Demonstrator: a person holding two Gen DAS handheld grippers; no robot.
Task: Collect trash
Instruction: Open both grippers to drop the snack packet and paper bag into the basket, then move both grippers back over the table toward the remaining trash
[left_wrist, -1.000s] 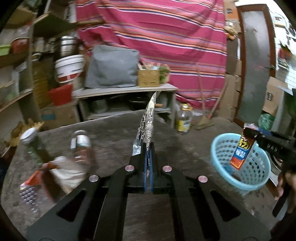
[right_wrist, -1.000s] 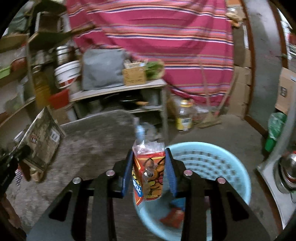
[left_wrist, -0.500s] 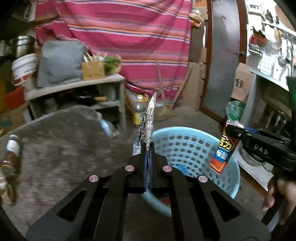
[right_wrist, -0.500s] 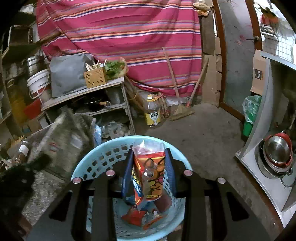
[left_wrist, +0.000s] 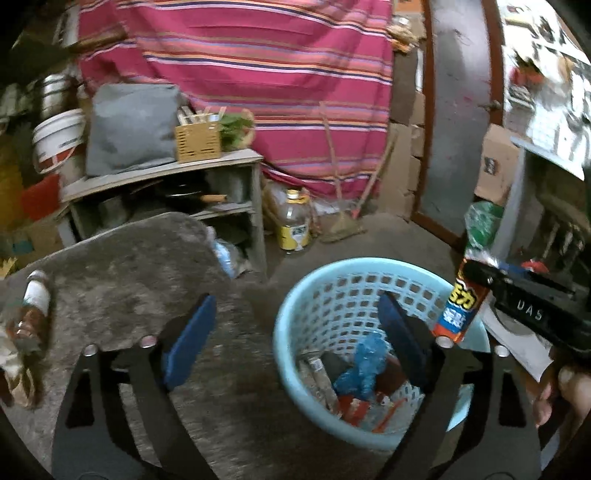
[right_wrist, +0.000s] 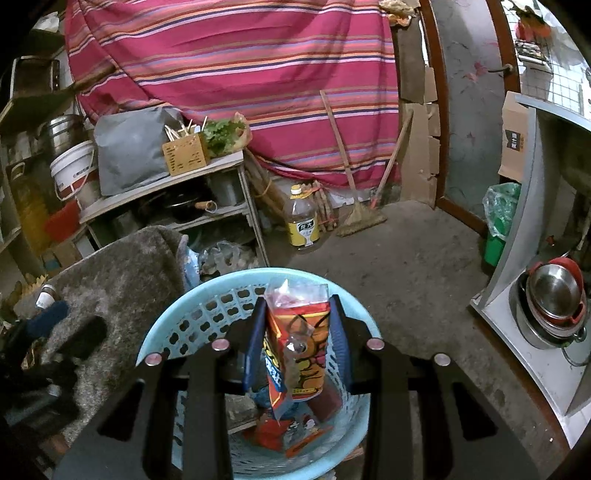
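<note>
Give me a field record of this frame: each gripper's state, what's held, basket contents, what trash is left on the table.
left gripper: fingers opening, nothing between them
right gripper: shut on orange snack packet, held over the basket
basket: light blue, perforated, beside the table; holds a blue wrapper, red wrappers and other scraps
table: grey top; a bottle lying near its left edge with more litter beside it
not yet done: packet not released

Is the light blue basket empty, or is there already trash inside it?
Not empty. The basket already holds trash: a crumpled blue wrapper and red packaging lie on its bottom.
</note>
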